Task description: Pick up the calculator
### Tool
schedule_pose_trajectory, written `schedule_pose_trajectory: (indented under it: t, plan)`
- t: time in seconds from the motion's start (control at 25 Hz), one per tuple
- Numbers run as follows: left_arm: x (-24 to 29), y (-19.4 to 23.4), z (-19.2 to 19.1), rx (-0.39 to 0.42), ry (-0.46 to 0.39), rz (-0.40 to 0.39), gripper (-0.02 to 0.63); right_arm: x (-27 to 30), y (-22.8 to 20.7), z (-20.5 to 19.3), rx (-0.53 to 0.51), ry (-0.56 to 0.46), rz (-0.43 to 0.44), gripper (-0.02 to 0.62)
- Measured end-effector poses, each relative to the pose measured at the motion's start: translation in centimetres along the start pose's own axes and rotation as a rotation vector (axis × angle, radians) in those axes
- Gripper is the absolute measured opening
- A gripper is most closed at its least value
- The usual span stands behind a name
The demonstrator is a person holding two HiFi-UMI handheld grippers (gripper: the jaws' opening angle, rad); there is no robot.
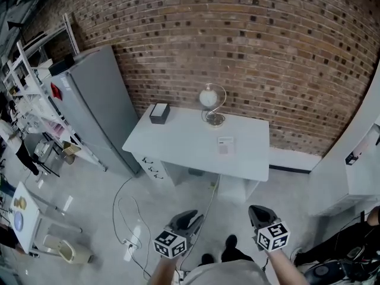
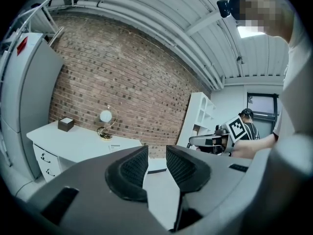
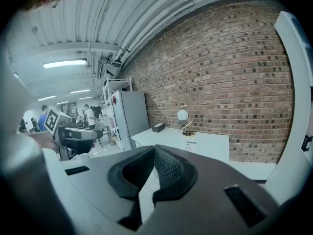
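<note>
Grey concrete floor [image 1: 89, 200] under the person, both grippers held low at the bottom of the head view, well short of the desk. Left gripper [image 1: 193, 215] [image 2: 156, 153]: jaws partly open with a narrow gap, nothing between them, only floor and desk show through. Right gripper [image 1: 256, 210] [image 3: 154, 150]: jaws closed tip to tip, empty. Each carries its marker cube. Person's dark shoes [image 1: 230, 242] between the two. White cable [image 1: 126, 214] loops over the floor on the left side.

White desk [image 1: 178, 144] [image 2: 73, 142] [image 3: 215, 143] stands farther out, against the wall. Calculator [image 1: 225, 145] [image 2: 115, 147] [image 3: 191, 144] lies flat on the desk, right of centre, about midway between the front and back edges, apart from everything else. Black box [image 1: 159, 113] [image 2: 65, 124] [image 3: 158, 127] at the back left corner. Globe lamp [image 1: 211, 103] [image 2: 104, 124] [image 3: 184, 122] near the middle of the back edge, behind the calculator.

Grey cabinet [image 1: 98, 103] just beside the desk's left end. Brick wall [image 1: 237, 46] behind it all.
</note>
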State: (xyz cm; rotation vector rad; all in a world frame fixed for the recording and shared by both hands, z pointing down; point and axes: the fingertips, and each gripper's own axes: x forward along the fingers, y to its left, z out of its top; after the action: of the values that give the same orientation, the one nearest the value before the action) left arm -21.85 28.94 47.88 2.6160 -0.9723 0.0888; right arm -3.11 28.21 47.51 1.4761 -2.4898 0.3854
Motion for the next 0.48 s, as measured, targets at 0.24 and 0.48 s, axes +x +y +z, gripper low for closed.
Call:
schedule_pose_trajectory:
  t: [0.24, 0.48]
  plan:
    - [2.6, 2.1, 0.0, -0.014, 0.012, 0.017, 0.130, 3.0, -2.3, -0.6, 0.020, 0.016, 0.015, 0.012]
    - [7.2, 5.0, 1.3, -0.029, 0.017, 0.036, 0.130, 7.7, -5.9, 1.2, 0.005, 0.029, 0.045, 0.012]
